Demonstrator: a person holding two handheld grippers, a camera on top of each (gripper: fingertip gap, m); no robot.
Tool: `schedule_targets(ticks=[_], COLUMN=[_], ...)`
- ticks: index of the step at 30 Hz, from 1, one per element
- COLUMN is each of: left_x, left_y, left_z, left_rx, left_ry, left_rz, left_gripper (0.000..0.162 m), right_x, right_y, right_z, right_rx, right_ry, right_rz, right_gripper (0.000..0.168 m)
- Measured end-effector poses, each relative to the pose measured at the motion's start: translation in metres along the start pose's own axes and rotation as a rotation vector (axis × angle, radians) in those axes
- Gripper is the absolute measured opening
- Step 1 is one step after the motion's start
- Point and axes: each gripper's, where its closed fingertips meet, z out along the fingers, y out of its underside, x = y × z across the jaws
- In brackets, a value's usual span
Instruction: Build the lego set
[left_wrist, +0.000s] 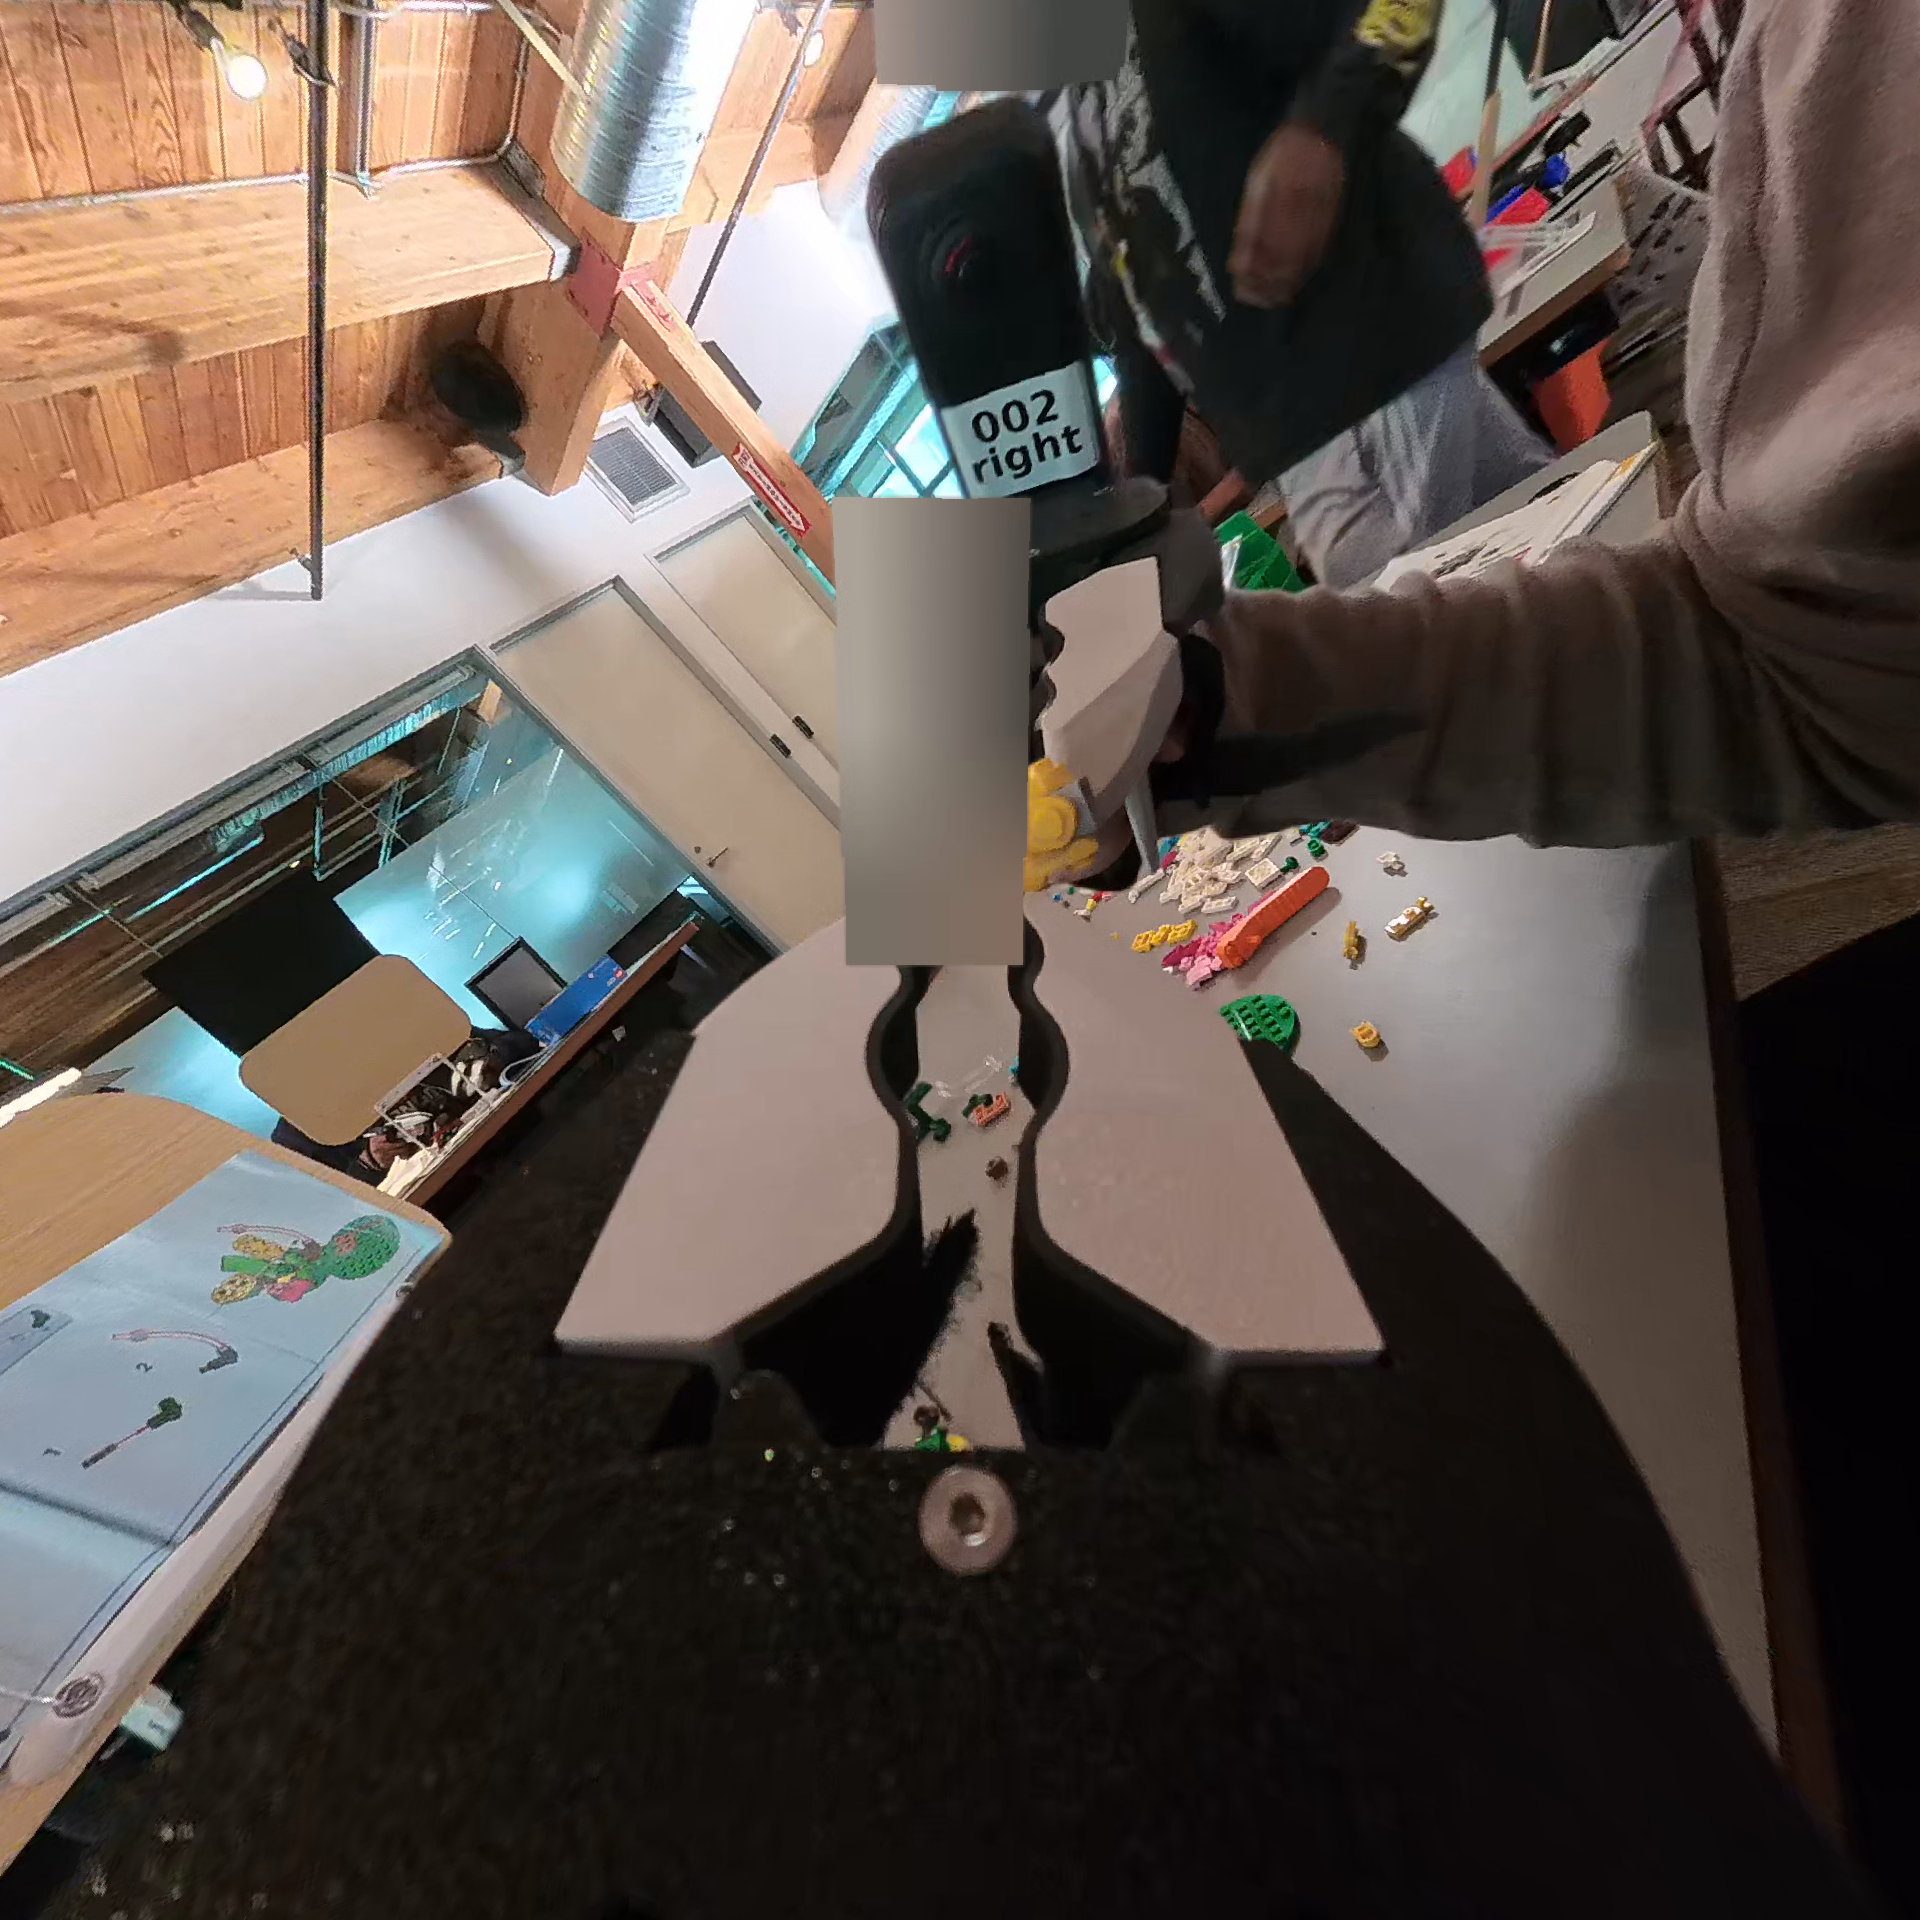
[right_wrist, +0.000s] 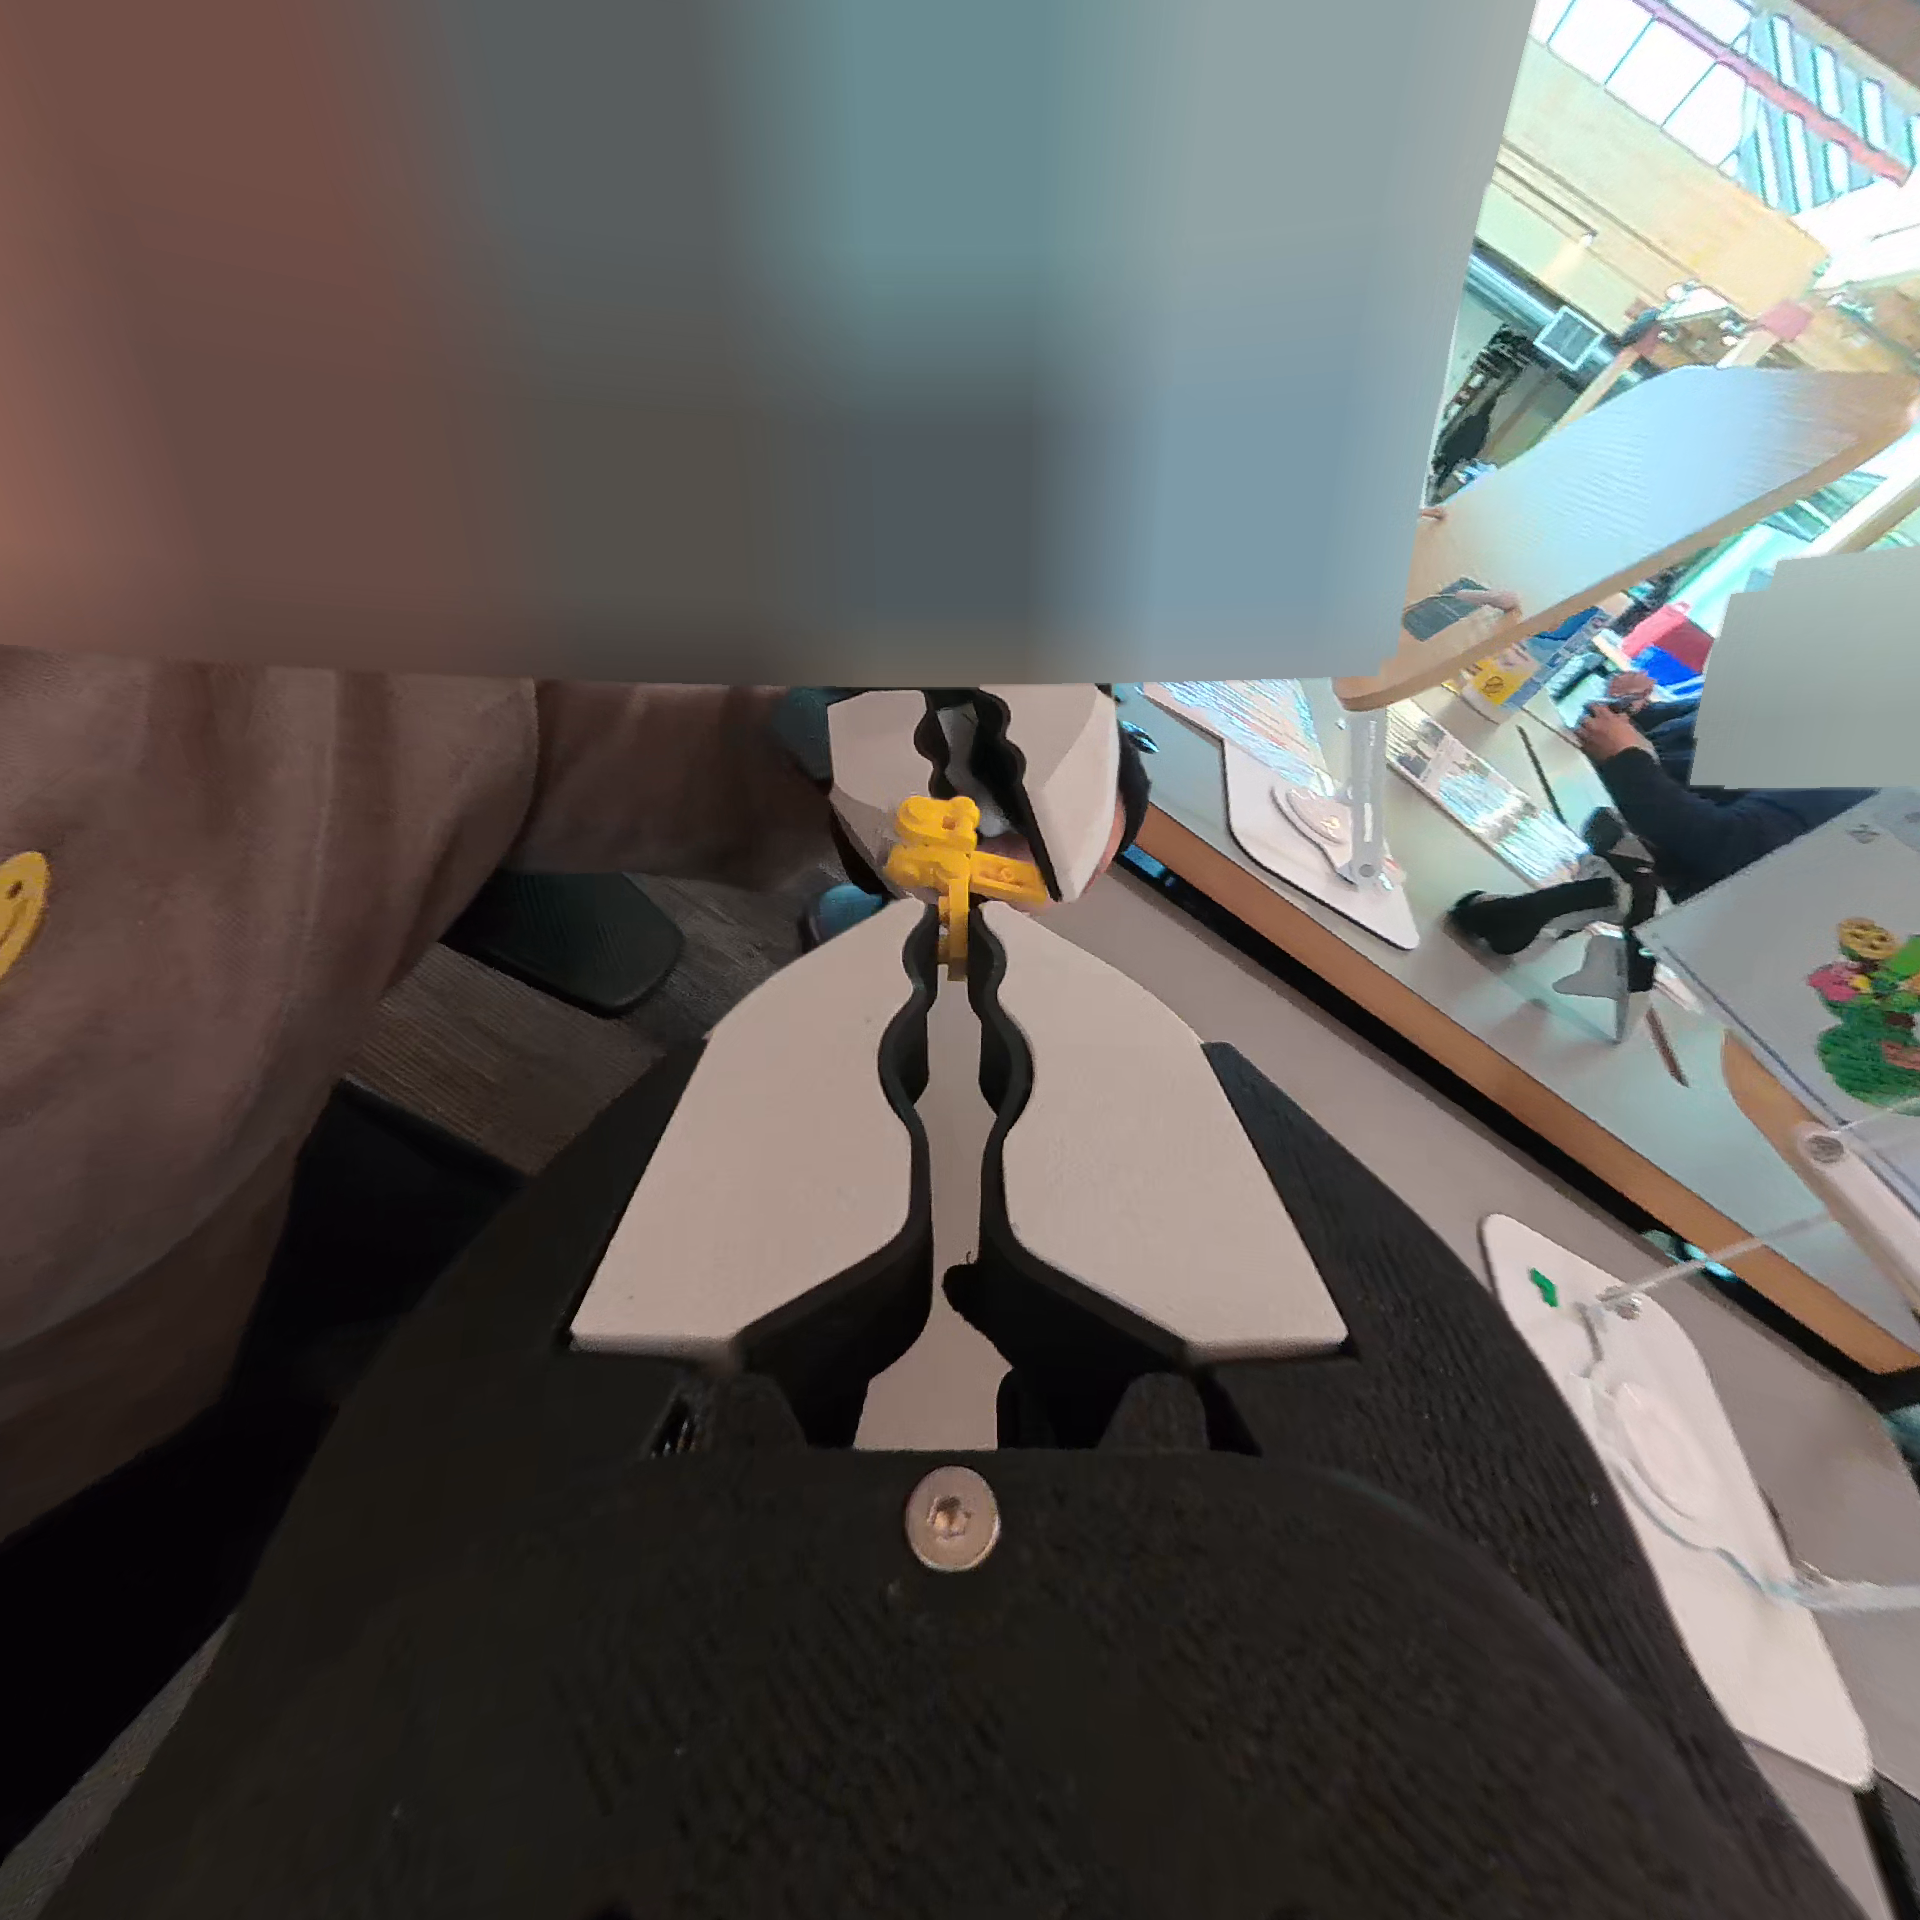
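A yellow lego assembly (right_wrist: 925, 847) hangs in the air between both grippers, above the grey table (left_wrist: 1507, 1143). My right gripper (right_wrist: 951, 925) is shut on a thin yellow part at its lower end. My left gripper (right_wrist: 966, 852) faces it from the far side and grips the knobbly upper part. In the left wrist view my left gripper (left_wrist: 964, 977) has nearly closed jaws, with its tips under a blurred patch. There the right gripper (left_wrist: 1101, 821) holds the yellow assembly (left_wrist: 1051, 826).
Loose bricks (left_wrist: 1210, 888), an orange brick separator (left_wrist: 1273, 914), a green round plate (left_wrist: 1259, 1023) and small yellow pieces (left_wrist: 1408, 920) lie on the table. The instruction booklet (left_wrist: 208, 1330) stands on a holder to the left. A sleeved arm (left_wrist: 1507, 707) crosses above the table. Both grippers' tips are close together, under 4 cm apart.
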Motion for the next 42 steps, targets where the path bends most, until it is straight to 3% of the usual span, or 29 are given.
schedule_targets(ticks=[16, 19, 22, 33, 42], left_x=[-0.007, -0.002, 0.001, 0.013, 0.01], left_y=[0.006, 0.003, -0.01, -0.018, -0.024], left_z=[-0.001, -0.004, -0.01, 0.003, 0.0], left_rx=[0.008, 0.041, 0.12, 0.084, 0.137], left_ry=[0.017, 0.068, 0.11, 0.112, 0.116], left_rz=[-0.216, -0.257, -0.276, -0.146, -0.188], left_gripper=[0.007, 0.039, 0.048, 0.022, 0.021], right_x=[0.011, 0.013, 0.011, -0.002, -0.001], right_y=[-0.005, -0.004, -0.007, -0.011, -0.014], right_z=[0.0, -0.003, -0.005, 0.005, 0.004], right_rx=[-0.049, -0.027, 0.018, 0.093, 0.112], right_ry=[0.229, 0.228, 0.189, 0.07, 0.072], right_rz=[-0.275, -0.246, -0.208, -0.158, -0.16], right_gripper=[0.002, 0.003, 0.003, 0.003, 0.002])
